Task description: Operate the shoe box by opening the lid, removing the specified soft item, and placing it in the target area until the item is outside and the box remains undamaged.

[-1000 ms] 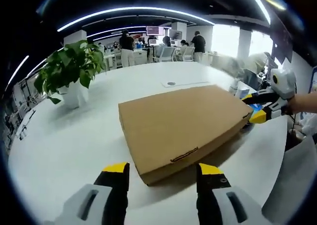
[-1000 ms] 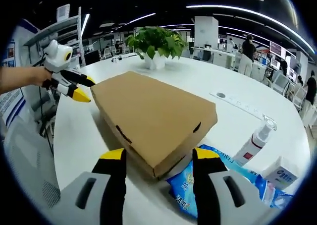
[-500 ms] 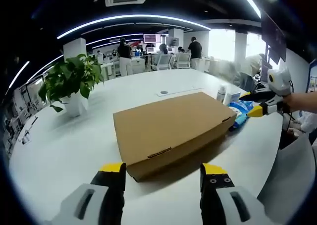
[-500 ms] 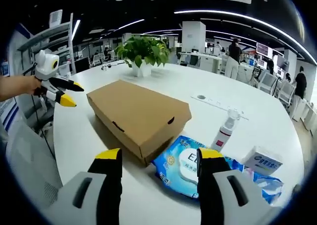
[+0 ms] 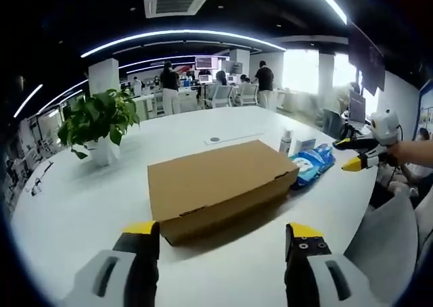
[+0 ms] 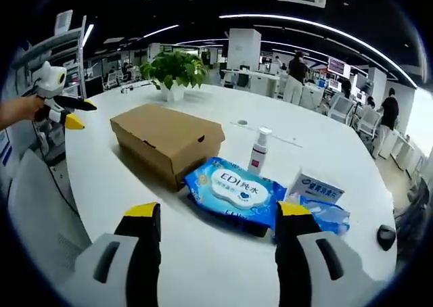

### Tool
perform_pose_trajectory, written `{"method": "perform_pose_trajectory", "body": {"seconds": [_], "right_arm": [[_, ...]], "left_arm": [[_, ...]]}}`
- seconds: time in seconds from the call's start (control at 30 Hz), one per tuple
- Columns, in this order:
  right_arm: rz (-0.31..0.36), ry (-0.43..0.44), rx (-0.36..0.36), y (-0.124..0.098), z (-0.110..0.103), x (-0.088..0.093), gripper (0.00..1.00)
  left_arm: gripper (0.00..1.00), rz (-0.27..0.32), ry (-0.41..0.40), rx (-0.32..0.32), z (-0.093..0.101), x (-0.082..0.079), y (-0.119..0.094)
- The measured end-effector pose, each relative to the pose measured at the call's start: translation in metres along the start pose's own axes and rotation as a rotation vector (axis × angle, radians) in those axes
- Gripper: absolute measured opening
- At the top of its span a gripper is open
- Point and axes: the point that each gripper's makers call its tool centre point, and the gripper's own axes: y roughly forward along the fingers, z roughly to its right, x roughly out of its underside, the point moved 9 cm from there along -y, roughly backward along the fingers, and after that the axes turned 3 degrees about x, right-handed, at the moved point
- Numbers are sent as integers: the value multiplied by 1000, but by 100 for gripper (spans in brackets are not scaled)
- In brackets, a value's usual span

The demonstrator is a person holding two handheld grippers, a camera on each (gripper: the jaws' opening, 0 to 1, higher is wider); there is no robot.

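My left gripper (image 5: 221, 234) hangs over the white table (image 5: 81, 205), jaws spread wide, nothing in them. The shoe box (image 5: 218, 185) sits shut on the table ahead, lid down, a potted plant (image 5: 97, 121) beyond it. My right gripper (image 6: 218, 212) is spread wide too and empty. From there the box (image 6: 166, 139) lies ahead to the left, with a blue wipes pack (image 6: 233, 191) just beside it, then a spray bottle (image 6: 259, 151) and a small tissue box (image 6: 314, 188).
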Motion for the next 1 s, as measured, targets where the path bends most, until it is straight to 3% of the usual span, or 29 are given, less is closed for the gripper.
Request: {"method": "perform_pose_trajectory", "body": {"seconds": [0.4, 0.53, 0.7, 1.0], "right_arm": [[10, 64, 54, -46, -7, 13, 84], [10, 23, 73, -56, -6, 16, 88], [15, 33, 82, -60, -4, 19, 96], [31, 52, 60, -63, -8, 20, 96]], "left_arm": [[100, 46, -37, 4, 28, 12, -27], [100, 58, -40, 9, 28, 18, -33], [100, 72, -36, -5, 32, 23, -39], [100, 77, -11, -17, 35, 27, -43]]}}
